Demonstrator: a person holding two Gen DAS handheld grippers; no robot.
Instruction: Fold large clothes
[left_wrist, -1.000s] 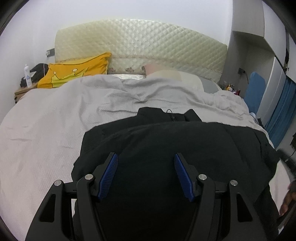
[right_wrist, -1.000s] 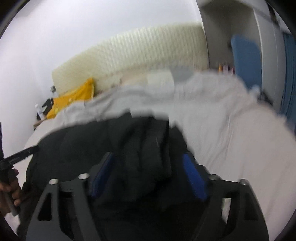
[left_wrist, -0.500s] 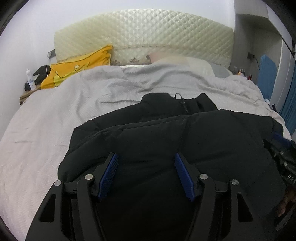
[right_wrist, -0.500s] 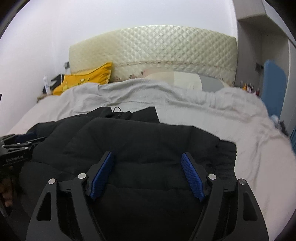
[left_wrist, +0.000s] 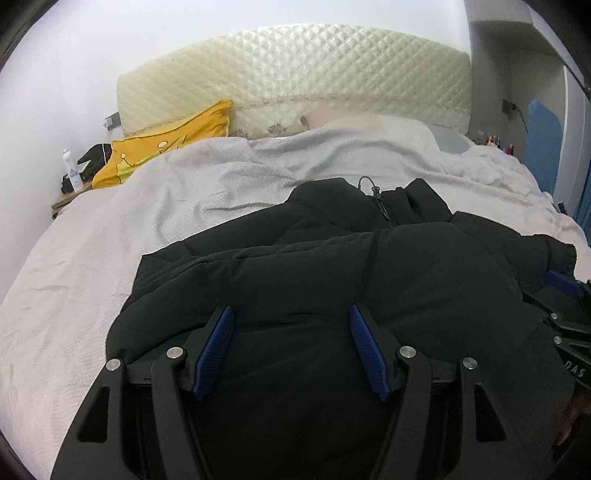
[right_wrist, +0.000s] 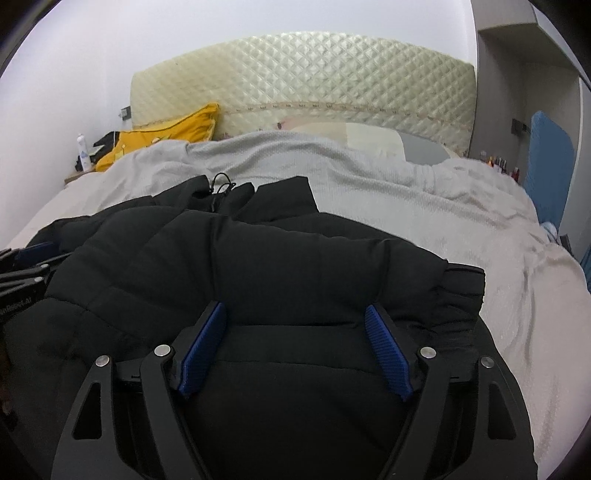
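Left gripper (left_wrist: 290, 321) is hovering low over the near-left part of the black puffer jacket (left_wrist: 332, 266), its blue-padded fingers (left_wrist: 216, 347) standing wide apart with only jacket fabric showing between them, nothing pinched. Right gripper (right_wrist: 295, 317) is sitting likewise over the near-right part of the same jacket (right_wrist: 258, 258), fingers (right_wrist: 388, 350) spread wide, gripping nothing. Each gripper is showing at the edge of the other's view: the right one at the right edge of the left wrist view, the left one at the left edge of the right wrist view, both just beside the jacket's sides. The jacket is lying bunched on the near half of the bed, collar and zipper cord (left_wrist: 371, 186) pointing toward the far end. Under it a light grey bedspread (left_wrist: 110, 240) is covering the mattress, wrinkled toward the far side. Farther off, a yellow pillow (left_wrist: 166, 144) is leaning at the far left against the quilted cream headboard (left_wrist: 295, 81). A white bottle (left_wrist: 72, 170) is standing on a nightstand at far left. A blue panel (right_wrist: 546, 162) is standing at far right.
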